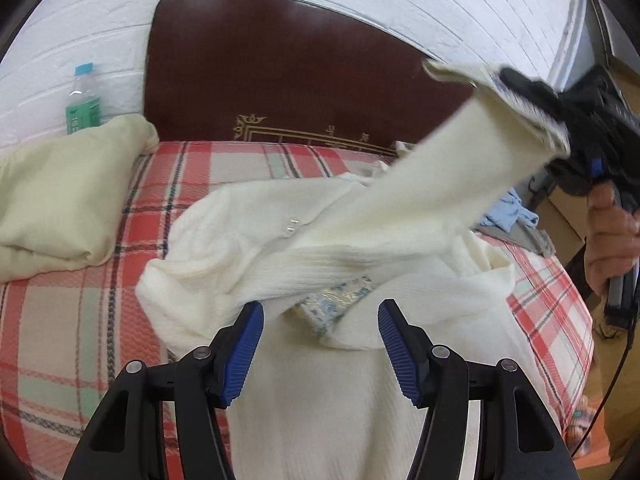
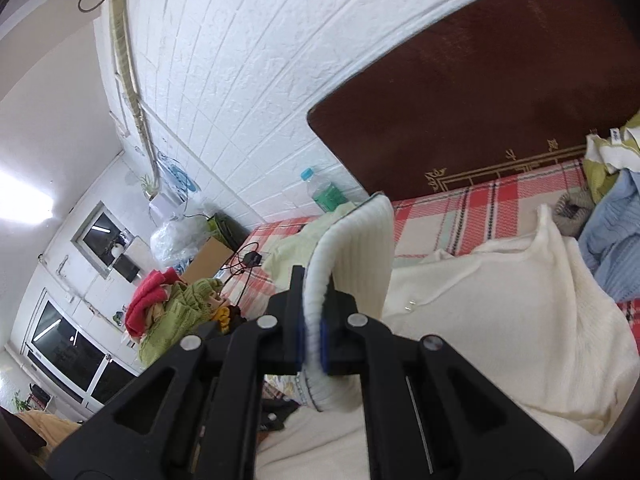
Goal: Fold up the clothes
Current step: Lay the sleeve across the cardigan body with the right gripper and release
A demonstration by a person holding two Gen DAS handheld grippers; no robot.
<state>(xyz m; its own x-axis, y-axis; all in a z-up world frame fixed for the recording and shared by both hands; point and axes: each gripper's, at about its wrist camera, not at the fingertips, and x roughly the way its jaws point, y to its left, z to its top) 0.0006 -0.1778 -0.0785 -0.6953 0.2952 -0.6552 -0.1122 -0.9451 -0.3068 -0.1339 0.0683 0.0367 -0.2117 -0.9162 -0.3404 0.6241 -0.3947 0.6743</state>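
Cream knit sweater [image 1: 304, 248] spread on the plaid bed [image 1: 72, 320], its body directly below and ahead of the left gripper [image 1: 320, 340], whose jaws stand wide and hold nothing. The collar with a patterned label [image 1: 336, 304] lies just beyond the left fingertips. The right gripper [image 2: 314, 340] is clamped on the ribbed cuff [image 2: 352, 248] of 1 sleeve [image 1: 432, 196], lifted clear of the bed; the sleeve runs taut from the cuff back down to the shoulder.

The fabric looks soft, light and limp: it sags between supports, bunches into wrinkles near the left shoulder, and would likely stretch if pulled hard. The ribbed cuff is thicker and gives the pads a firm bite. Good holds are doubled edges such as cuffs, hem and shoulder seams; a pinch mid-panel would probably lift only 1 layer. 2 small buttons [image 1: 291, 226] sit beside the sleeve.
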